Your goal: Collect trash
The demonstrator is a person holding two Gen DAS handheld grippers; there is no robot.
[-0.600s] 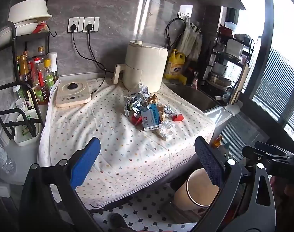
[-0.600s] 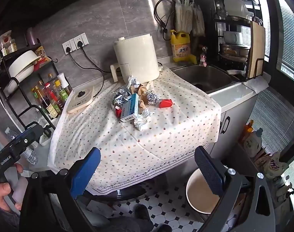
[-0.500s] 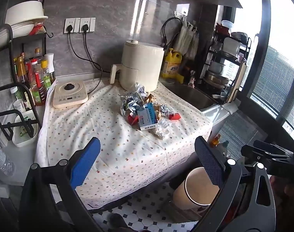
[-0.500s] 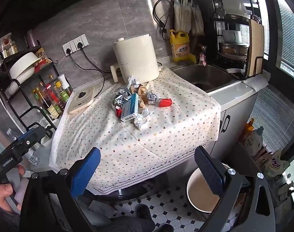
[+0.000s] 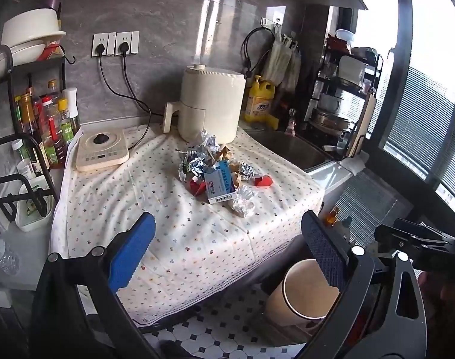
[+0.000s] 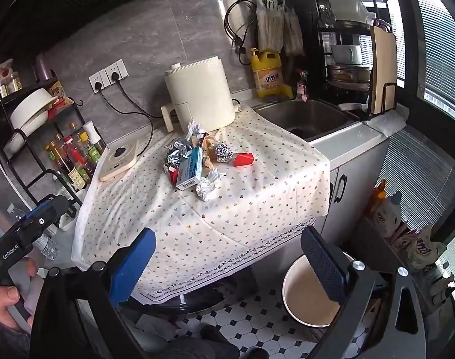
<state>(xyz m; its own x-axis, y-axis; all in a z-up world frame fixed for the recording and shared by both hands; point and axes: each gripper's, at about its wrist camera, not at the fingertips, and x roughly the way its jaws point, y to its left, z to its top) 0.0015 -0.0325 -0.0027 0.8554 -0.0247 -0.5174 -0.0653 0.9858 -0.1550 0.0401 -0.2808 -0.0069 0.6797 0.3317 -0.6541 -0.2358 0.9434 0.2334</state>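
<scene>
A heap of trash (image 5: 215,170) (image 6: 197,158) lies on the dotted tablecloth (image 5: 113,197) (image 6: 257,197): crumpled foil, a blue-and-white box (image 5: 220,183) (image 6: 190,169), a red packet (image 5: 263,180) (image 6: 243,159), a foil ball (image 5: 247,170) (image 6: 223,152) and a white wad (image 5: 242,202) (image 6: 208,185). A beige bin (image 5: 302,293) (image 6: 311,293) stands on the tiled floor below the table's right corner. My left gripper (image 5: 227,251) and right gripper (image 6: 227,260) both stand open and hold nothing, well short of the heap.
A cream appliance (image 5: 211,113) and an induction plate (image 5: 101,149) sit behind the heap. A bottle rack (image 5: 33,125) stands at left, a sink (image 6: 305,116) and dish rack (image 6: 350,51) at right. A hand (image 6: 3,302) grips the left tool's handle in the right wrist view.
Both views have drifted slightly; the table and trash sit a touch lower in frame. Both grippers stay open and nothing on the table has moved.
</scene>
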